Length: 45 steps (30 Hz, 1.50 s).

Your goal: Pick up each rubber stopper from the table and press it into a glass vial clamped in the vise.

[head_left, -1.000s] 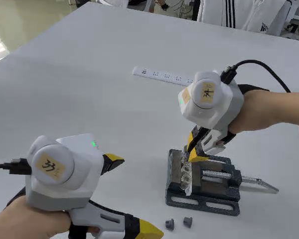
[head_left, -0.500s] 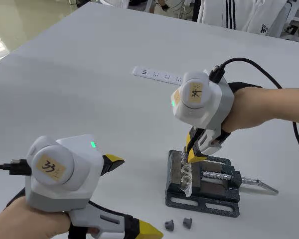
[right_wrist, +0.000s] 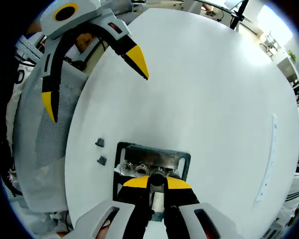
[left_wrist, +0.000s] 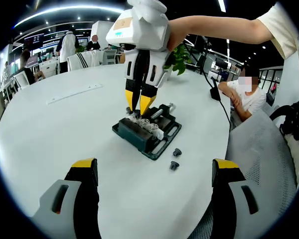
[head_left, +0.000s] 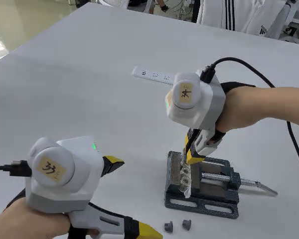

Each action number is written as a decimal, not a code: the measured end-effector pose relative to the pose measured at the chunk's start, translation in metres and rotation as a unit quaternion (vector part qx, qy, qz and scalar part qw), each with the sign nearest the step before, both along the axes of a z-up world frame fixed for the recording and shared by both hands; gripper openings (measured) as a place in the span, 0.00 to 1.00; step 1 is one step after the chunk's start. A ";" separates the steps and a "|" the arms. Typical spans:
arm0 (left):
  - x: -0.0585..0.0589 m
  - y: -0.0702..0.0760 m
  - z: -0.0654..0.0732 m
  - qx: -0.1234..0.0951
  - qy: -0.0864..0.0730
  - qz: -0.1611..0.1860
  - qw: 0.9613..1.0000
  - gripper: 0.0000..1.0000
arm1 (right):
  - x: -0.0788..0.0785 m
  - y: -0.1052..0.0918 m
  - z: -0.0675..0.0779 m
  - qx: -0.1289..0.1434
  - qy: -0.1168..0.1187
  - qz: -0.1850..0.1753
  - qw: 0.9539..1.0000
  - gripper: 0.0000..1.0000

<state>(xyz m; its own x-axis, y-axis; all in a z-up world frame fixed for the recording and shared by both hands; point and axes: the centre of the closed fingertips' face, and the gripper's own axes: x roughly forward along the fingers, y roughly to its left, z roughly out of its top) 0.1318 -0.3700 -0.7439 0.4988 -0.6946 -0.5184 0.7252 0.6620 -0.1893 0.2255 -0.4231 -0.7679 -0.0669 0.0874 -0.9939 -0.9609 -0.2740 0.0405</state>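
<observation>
Right gripper (head_left: pixel 190 157) is straight over the vise (head_left: pixel 204 204), nose down, tips at the top of the row of vials (head_left: pixel 185 174). Its jaws are drawn almost together. In the right gripper view a small dark round thing sits between the yellow tips, and that looks like a stopper (right_wrist: pixel 157 176), though the fisheye blurs it. The steep approach makes sense, because a plug goes in cleanly only when pushed along the vial's axis.

The vials stand upright, pinched between the vise jaws, so the glass is held steady under a push. That is why one gripper can do this step alone.

Left gripper (left_wrist: pixel 155 164) hangs low at eight o'clock from the vise, well apart from it, jaws spread wide and holding nothing. It is out of the working gripper's way.

Two spare stoppers (head_left: pixel 178 226) lie on the table (head_left: pixel 89 74) at seven o'clock of the vise, just beside its base and within easy reach. A strip (head_left: pixel 154 75) lies far off at eleven o'clock, clear of the work.

Next comes the seating push, gentle and square.
</observation>
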 end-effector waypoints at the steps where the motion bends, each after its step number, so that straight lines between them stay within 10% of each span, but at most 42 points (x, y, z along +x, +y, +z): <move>1: 0.000 0.000 0.000 0.001 0.000 -0.001 1.000 0.95 | 0.000 0.000 0.000 -0.002 -0.001 0.001 1.000 0.05; 22: 0.000 -0.004 0.002 -0.003 0.000 -0.004 1.000 0.94 | 0.000 0.001 -0.002 -0.032 -0.024 -0.007 0.999 0.04; 45: 0.002 -0.001 0.003 -0.002 -0.001 0.001 1.000 0.94 | 0.000 0.002 -0.001 0.008 -0.021 -0.012 1.000 0.07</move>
<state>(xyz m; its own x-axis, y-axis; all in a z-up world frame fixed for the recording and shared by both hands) 0.1337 -0.3706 -0.7414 0.5005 -0.6965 -0.5142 0.7247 0.6620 -0.1914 0.2254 -0.4216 -0.7687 -0.0230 0.1036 -0.9943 -0.9677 -0.2519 -0.0038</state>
